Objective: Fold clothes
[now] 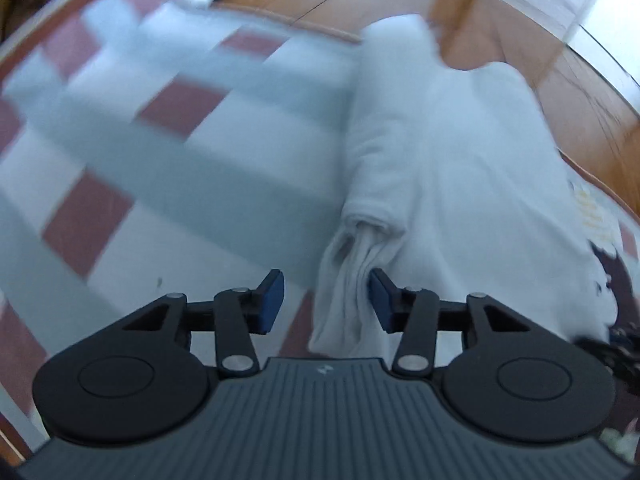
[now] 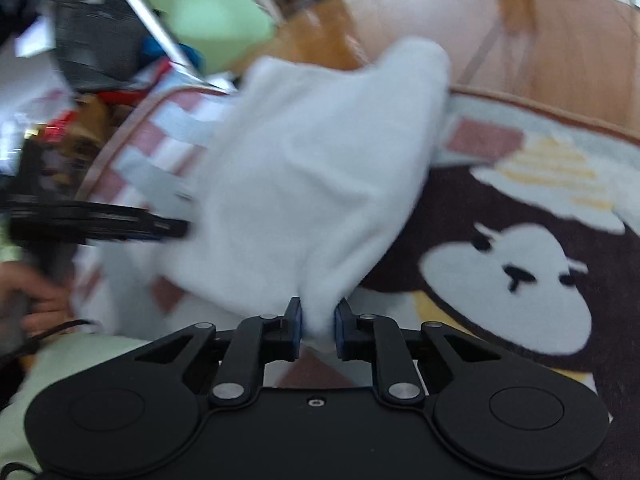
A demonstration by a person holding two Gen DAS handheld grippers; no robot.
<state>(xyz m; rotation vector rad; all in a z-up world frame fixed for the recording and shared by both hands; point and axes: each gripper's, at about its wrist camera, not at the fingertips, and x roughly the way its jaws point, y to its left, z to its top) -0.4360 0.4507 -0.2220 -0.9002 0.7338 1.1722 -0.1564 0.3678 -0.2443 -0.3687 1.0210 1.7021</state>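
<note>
While the white garment (image 2: 304, 184) lies on the checked rug (image 1: 120, 208), one corner is being taken for a fold.

The cloth edge is pinched by the right gripper (image 2: 318, 330), its jaws pressed together on it; the left gripper (image 1: 326, 300) stands spread, and the bunched edge is touched only by its right pad. Next, a closing of the left jaws seems needed before lifting.

White garment (image 1: 452, 168), rug (image 1: 168, 152) checked in pale blue-grey, white and brick red with a tan border, dark brown animal figure (image 2: 516, 280) with white face and black features, orange-brown wooden floor (image 2: 540, 40), black grippers with blue pads (image 1: 272, 300)
</note>
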